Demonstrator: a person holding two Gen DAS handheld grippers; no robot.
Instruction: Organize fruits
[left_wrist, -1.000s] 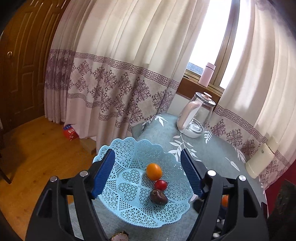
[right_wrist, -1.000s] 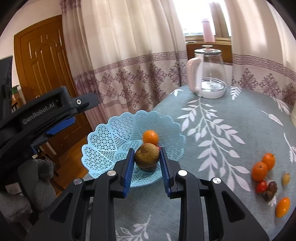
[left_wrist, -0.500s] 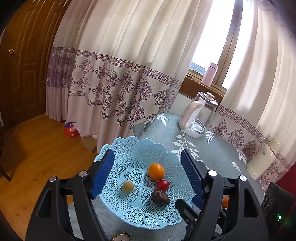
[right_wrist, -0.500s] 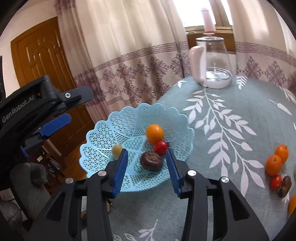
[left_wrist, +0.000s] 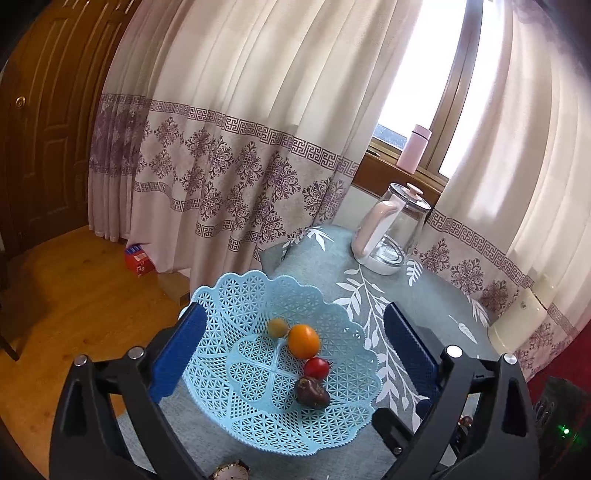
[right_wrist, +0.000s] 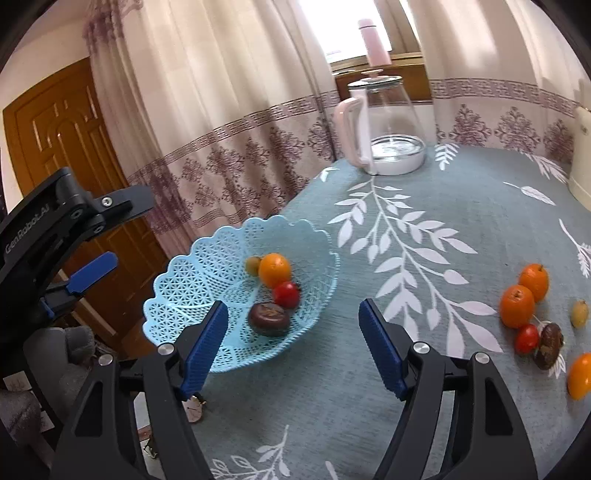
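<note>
A light blue lattice basket (left_wrist: 236, 314) (right_wrist: 199, 273) sits at the table's left edge. Inside lie a small yellow-green fruit (left_wrist: 277, 327) (right_wrist: 253, 265), an orange (left_wrist: 303, 340) (right_wrist: 274, 270), a red cherry tomato (left_wrist: 316, 367) (right_wrist: 286, 294) and a dark brown fruit (left_wrist: 312, 393) (right_wrist: 268, 318). My left gripper (left_wrist: 291, 347) hangs open above the basket, empty. My right gripper (right_wrist: 293, 343) is open and empty, just right of the basket's near rim. More fruit lies at the right: two oranges (right_wrist: 517, 305), a tomato (right_wrist: 527, 338), a brown fruit (right_wrist: 550, 345), a small yellow fruit (right_wrist: 579, 313) and another orange (right_wrist: 580, 374).
A glass kettle with a pink handle (left_wrist: 391, 232) (right_wrist: 384, 136) stands at the table's far end. A pink bottle (left_wrist: 414, 148) is on the windowsill. A wristwatch (left_wrist: 231, 472) (right_wrist: 194, 408) lies by the basket's near rim. A cream appliance (left_wrist: 517, 321) stands at the right. Curtains hang behind.
My right gripper let go of the small yellow-green fruit, opened wide and drew back to the right. The fruit rolled across the basket and rests beside the orange. My left gripper rose slightly.
</note>
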